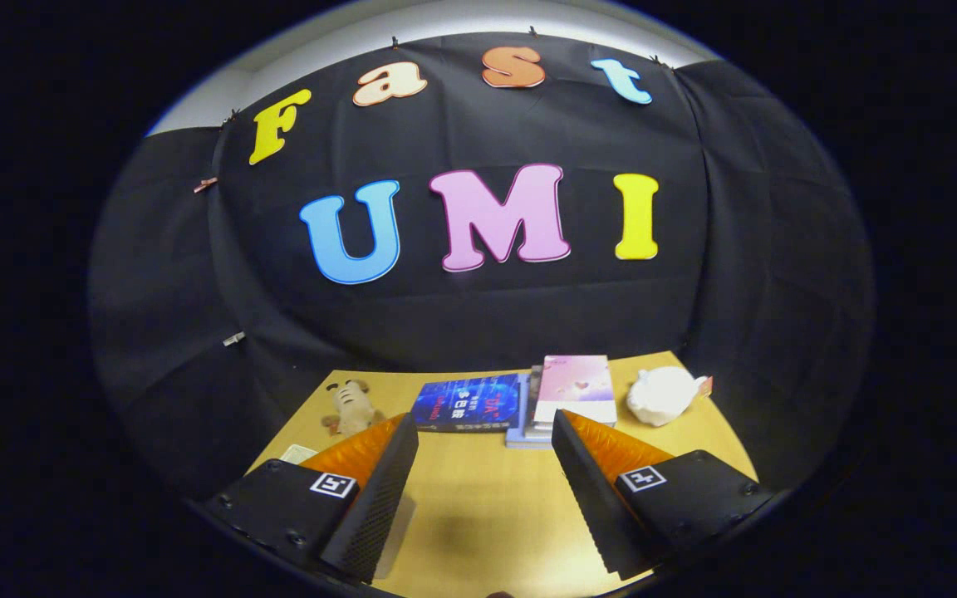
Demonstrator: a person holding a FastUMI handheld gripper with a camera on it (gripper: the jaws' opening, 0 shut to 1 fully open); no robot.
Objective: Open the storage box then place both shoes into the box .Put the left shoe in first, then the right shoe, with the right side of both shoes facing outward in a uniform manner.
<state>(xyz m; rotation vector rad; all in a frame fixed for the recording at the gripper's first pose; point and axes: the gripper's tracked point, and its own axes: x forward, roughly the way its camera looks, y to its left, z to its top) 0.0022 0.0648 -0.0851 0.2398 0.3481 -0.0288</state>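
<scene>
The camera rides on the gripper (485, 432), looking forward along its spread fingers and slightly down, low over the wooden table (478, 515). Beyond the fingers lie books (468, 402), seemingly fairly near; the black cloth wall (478, 307) faces it.

Beyond the spread tool (485, 432), books (520, 399) lie on the table (478, 507) between two toys.

A light wooden tabletop (478, 507) stands against a black cloth booth wall (478, 307), which rises behind it and wraps both sides; above the cloth, a pale lit strip of wall (412, 21).
</scene>
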